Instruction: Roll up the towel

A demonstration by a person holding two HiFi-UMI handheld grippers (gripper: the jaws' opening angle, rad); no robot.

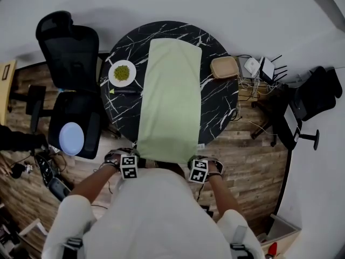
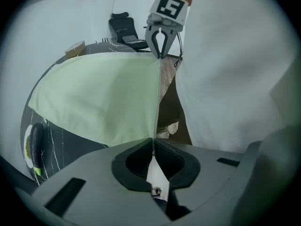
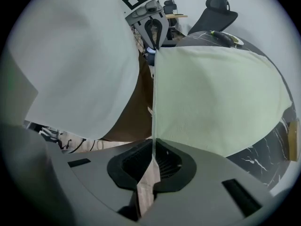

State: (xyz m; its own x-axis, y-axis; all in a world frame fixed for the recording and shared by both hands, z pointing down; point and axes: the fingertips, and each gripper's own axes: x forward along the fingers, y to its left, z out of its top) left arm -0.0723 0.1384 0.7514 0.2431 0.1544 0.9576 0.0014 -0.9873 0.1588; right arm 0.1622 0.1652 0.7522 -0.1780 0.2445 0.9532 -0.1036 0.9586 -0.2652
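Beside the table (image 1: 215,99), left gripper (image 2: 153,142) and right gripper (image 3: 153,142) clamp the towel (image 1: 168,96).

The right gripper's (image 3: 153,160) jaws pinch the pale green towel's (image 3: 214,95) edge.

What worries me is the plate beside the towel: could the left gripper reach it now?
Probably not: the left gripper is shut on the towel's near corner. The path to the plate looks clear, but it must let go first.
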